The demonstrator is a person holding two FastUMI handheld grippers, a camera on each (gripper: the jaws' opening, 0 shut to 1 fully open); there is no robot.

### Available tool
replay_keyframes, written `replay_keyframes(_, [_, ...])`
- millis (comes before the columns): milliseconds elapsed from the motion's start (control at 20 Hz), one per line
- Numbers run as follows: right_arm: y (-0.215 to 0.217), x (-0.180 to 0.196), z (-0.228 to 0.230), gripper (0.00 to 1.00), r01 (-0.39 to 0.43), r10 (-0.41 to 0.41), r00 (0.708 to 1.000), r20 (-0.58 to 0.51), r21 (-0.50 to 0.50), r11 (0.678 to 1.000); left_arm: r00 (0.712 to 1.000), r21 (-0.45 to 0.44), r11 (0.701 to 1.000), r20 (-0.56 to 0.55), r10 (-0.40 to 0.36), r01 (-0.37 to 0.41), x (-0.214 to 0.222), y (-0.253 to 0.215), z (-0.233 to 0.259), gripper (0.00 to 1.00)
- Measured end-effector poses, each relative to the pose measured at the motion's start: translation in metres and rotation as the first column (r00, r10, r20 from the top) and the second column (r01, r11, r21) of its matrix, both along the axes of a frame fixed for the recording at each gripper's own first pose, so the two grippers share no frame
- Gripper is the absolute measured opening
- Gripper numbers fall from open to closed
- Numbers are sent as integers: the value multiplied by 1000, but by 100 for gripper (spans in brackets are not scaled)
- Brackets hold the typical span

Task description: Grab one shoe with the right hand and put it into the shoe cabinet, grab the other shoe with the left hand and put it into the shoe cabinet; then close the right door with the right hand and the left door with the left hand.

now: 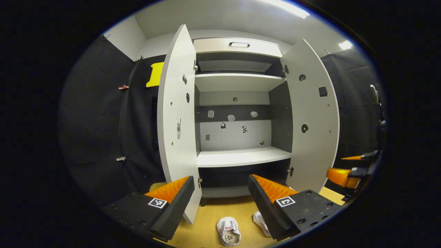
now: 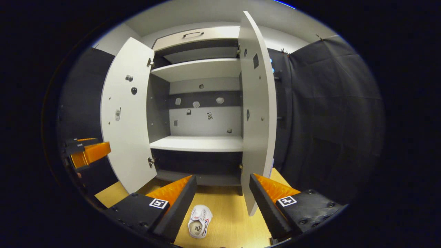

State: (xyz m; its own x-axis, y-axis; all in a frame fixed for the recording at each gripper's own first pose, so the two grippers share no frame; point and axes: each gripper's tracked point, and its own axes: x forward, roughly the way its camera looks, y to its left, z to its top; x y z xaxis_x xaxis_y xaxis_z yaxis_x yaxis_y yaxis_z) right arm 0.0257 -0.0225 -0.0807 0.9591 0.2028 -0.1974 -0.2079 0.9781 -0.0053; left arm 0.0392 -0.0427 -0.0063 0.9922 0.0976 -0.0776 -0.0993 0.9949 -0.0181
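Between the right gripper [image 2: 220, 203], jaws wide like the left gripper [image 1: 220, 203], a light, soft shoe [image 2: 200, 221] at 6 o'clock looks best pinched by its collar.

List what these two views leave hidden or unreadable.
- Second white sneaker, left gripper view: mostly covered by the left gripper finger.
- White shoe cabinet bottom compartment, right gripper view: too dark to tell its contents.
- Small marks on the cabinet's back panel: too small to identify.
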Motion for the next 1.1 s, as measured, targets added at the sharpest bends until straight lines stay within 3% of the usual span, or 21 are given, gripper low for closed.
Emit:
replay_keyframes(200, [7, -9, -62, 99, -125, 133, 978, -160, 58, 990, 995, -20, 997, -63, 73, -74, -7, -21, -15, 98])
replay_keyframes(350, [26, -20, -100, 99, -243, 254, 934, -249, 77, 967, 983, -7, 992, -141, 120, -122, -16, -34, -33, 98])
replay_keyframes(500, [46, -30, -138, 99, -308, 319, 890, -326, 86, 948, 977, -3, 991, -166, 132, -134, -21, -44, -38, 98])
replay_keyframes(650, [66, -31, -170, 99, -295, 321, 848, -421, 128, 947, 978, 1, 992, -165, 124, -125, -19, -39, -38, 97])
replay_keyframes(800, [80, -26, -201, 99, -242, 274, 826, -493, 130, 962, 984, -15, 994, -144, 101, -104, -16, -23, -36, 97])
replay_keyframes(1100, [113, -15, -254, 99, -201, 172, 827, -535, 4, 980, 988, -44, 999, -156, 5, -12, -20, 18, -62, 96])
